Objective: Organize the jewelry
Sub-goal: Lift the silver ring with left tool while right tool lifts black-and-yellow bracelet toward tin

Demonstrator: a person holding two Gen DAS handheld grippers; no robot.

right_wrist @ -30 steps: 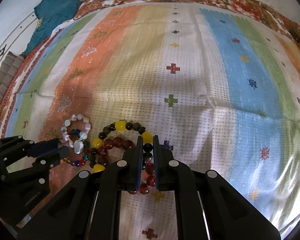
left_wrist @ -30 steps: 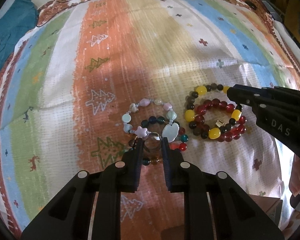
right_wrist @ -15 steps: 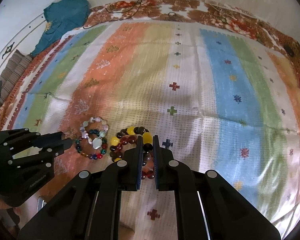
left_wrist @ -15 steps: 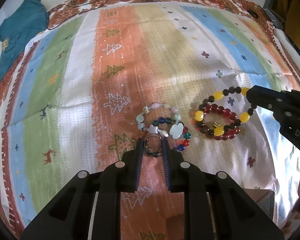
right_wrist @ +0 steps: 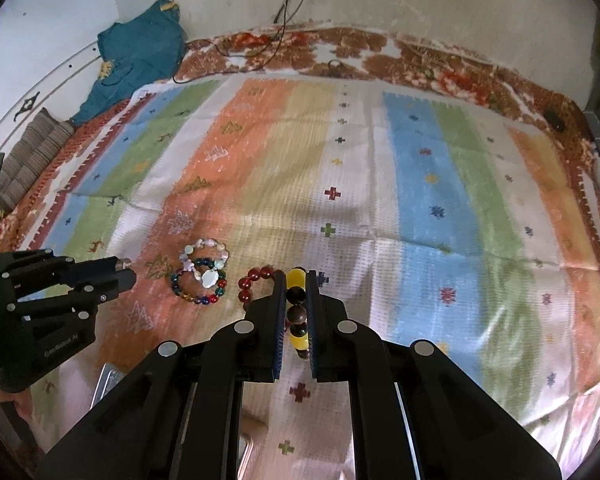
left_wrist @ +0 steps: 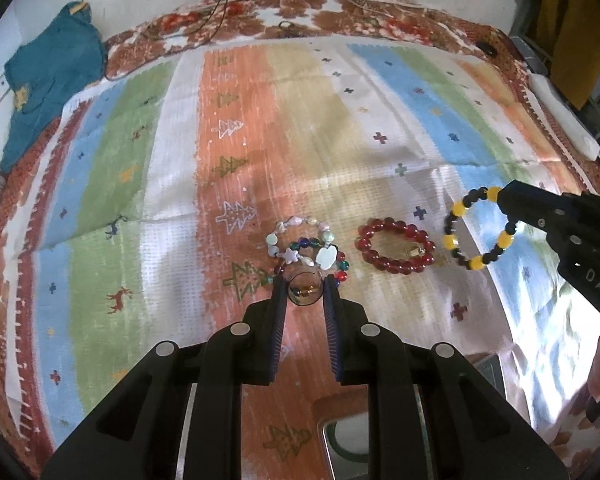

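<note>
My left gripper [left_wrist: 304, 283] is shut on a small metal ring [left_wrist: 304, 289] and holds it above the striped cloth. It also shows in the right wrist view [right_wrist: 120, 270]. My right gripper [right_wrist: 296, 280] is shut on a black and yellow bead bracelet [right_wrist: 296, 316], lifted off the cloth; the bracelet hangs from its fingers in the left wrist view [left_wrist: 476, 234]. A red bead bracelet [left_wrist: 396, 246] lies on the cloth, partly hidden behind my right fingers in the right wrist view [right_wrist: 252, 284]. A pastel shell bracelet [left_wrist: 300, 240] overlaps a multicoloured bead bracelet [left_wrist: 342, 268].
The striped cloth [left_wrist: 340, 120] covers a bed. A teal garment [left_wrist: 48, 80] lies at the far left corner. A cable [right_wrist: 284, 20] runs down the wall. A metal container's rim [left_wrist: 340, 436] shows below my left gripper.
Both grippers rose and pulled back. The right one lifted the black and yellow bracelet off the red one and carried it right. The left one raised the ring.
</note>
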